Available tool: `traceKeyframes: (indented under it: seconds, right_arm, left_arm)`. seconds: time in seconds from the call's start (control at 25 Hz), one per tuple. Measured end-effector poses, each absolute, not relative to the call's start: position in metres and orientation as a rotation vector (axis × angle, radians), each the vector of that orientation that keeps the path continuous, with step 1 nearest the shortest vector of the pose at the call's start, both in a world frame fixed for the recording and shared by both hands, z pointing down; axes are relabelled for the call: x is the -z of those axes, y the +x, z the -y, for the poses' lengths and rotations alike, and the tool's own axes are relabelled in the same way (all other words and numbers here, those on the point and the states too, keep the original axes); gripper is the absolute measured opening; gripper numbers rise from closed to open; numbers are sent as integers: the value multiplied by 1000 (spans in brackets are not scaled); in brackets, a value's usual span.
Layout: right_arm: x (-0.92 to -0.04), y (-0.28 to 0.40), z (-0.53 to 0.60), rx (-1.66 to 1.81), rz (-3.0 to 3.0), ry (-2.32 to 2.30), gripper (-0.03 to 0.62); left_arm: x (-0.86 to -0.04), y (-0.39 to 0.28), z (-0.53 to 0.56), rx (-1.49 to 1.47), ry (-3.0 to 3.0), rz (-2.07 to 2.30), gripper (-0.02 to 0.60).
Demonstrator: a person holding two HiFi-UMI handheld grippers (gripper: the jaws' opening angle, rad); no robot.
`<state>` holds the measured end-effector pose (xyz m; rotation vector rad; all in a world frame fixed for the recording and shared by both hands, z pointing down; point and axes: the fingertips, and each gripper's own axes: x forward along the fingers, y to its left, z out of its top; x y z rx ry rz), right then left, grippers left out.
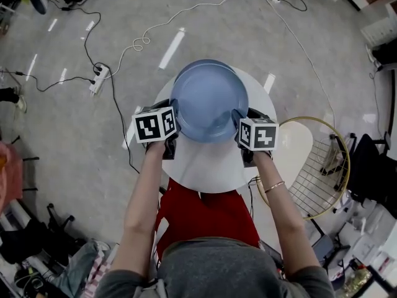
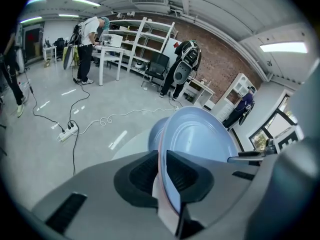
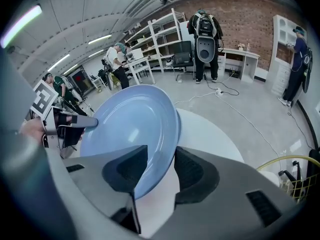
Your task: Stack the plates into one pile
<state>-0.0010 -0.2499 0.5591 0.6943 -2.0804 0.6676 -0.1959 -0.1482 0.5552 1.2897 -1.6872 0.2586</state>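
In the head view a light blue plate (image 1: pixel 209 101) hangs over the far half of the round white table (image 1: pixel 205 172), held between my two grippers. My left gripper (image 1: pixel 173 126) is shut on its left rim and my right gripper (image 1: pixel 237 126) on its right rim. From the left gripper view the plate (image 2: pixel 200 139) stands on edge with its rim pinched between the dark pads (image 2: pixel 145 176) of that gripper (image 2: pixel 162 176). A second blue plate (image 2: pixel 154 133) peeks out behind it, mostly hidden. The right gripper view shows the plate (image 3: pixel 125 129) entering that gripper (image 3: pixel 162 169).
A round wire basket with a yellow rim (image 1: pixel 322 166) stands on the floor right of the table. Cables and a power strip (image 1: pixel 99 79) lie on the grey floor to the far left. People, shelves (image 2: pixel 145 39) and desks stand at the back of the room.
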Motion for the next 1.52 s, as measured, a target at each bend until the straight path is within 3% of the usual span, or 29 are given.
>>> traceKeyframes:
  seconds: [1.16, 1.52]
  right_arm:
    - [-599, -21, 277, -523, 2020, 699, 181]
    - [-592, -18, 287, -505, 2046, 765, 181]
  left_arm:
    - [-598, -217, 174, -432, 1260, 1710, 71]
    - [-597, -216, 175, -432, 1264, 1724, 111]
